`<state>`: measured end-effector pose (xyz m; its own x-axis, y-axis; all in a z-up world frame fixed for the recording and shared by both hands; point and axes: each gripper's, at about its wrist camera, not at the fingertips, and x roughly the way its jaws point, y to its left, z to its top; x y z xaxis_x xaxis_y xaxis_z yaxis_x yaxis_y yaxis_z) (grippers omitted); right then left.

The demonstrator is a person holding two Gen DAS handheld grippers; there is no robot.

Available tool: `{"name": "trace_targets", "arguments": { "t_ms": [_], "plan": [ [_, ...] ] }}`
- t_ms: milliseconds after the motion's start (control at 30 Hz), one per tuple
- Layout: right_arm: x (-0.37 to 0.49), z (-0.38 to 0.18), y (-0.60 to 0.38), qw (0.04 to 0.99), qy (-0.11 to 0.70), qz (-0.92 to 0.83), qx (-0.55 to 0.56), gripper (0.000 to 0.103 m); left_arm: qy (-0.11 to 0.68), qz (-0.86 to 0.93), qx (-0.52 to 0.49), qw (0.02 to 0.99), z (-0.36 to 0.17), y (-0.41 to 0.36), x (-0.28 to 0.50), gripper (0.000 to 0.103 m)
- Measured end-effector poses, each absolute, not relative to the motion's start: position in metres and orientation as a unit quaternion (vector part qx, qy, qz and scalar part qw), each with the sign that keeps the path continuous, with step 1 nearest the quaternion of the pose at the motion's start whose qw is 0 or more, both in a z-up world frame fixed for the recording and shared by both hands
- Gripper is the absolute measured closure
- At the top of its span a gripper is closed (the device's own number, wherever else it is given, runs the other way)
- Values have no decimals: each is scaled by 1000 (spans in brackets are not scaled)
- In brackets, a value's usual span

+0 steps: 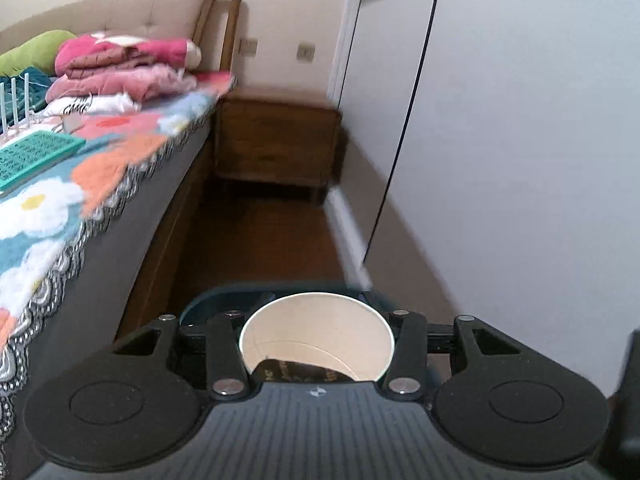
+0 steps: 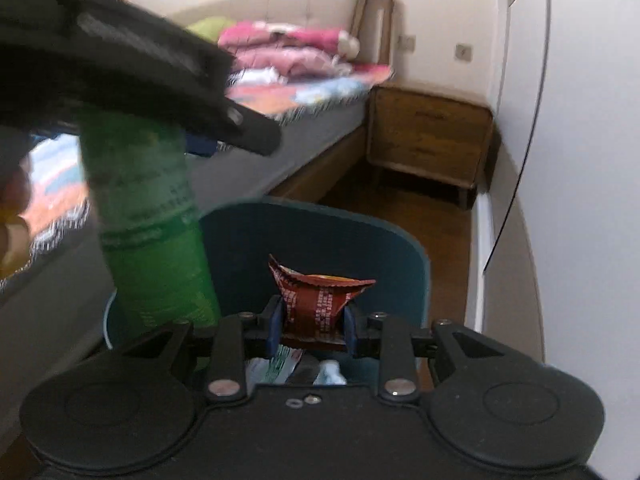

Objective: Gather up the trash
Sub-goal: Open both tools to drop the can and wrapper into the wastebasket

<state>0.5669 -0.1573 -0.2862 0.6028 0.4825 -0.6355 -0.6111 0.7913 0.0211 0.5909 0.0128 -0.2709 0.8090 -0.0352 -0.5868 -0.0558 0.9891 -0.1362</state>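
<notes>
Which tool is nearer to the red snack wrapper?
Right. The right tool is shut on the red snack wrapper above the bin; the left tool holds a paper cup apart from it.

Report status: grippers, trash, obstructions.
Left gripper shut on paper cup. Right gripper shut on red wrapper, over teal bin. Green bottle crowds the bin's left side.

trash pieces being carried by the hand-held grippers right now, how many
2: a white paper cup clamped in the left hand-held gripper, and a crumpled red snack wrapper pinched in the right hand-held gripper over the dark teal bin. More scraps lie in the bin, partly hidden.
</notes>
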Motion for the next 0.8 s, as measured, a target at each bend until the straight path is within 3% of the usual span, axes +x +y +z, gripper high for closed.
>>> {"name": "trace_targets", "arguments": {
  "t_ms": [333,500,567,800],
  "plan": [
    [557,-309,-145,866,364,306,-153,69,409,20,-10,912,-342,-13,593,59],
    [553,-306,-154,871,361,308,-126,54,426,20,-21,904,-356,-14,586,58],
    [553,-307,-157,874,355,307,-124,43,424,17,-22,905,-357,-15,582,58],
    [538,-297,-171,889,336,295,-100,39,400,14,-30,916,-347,-13,570,37]
  ]
}}
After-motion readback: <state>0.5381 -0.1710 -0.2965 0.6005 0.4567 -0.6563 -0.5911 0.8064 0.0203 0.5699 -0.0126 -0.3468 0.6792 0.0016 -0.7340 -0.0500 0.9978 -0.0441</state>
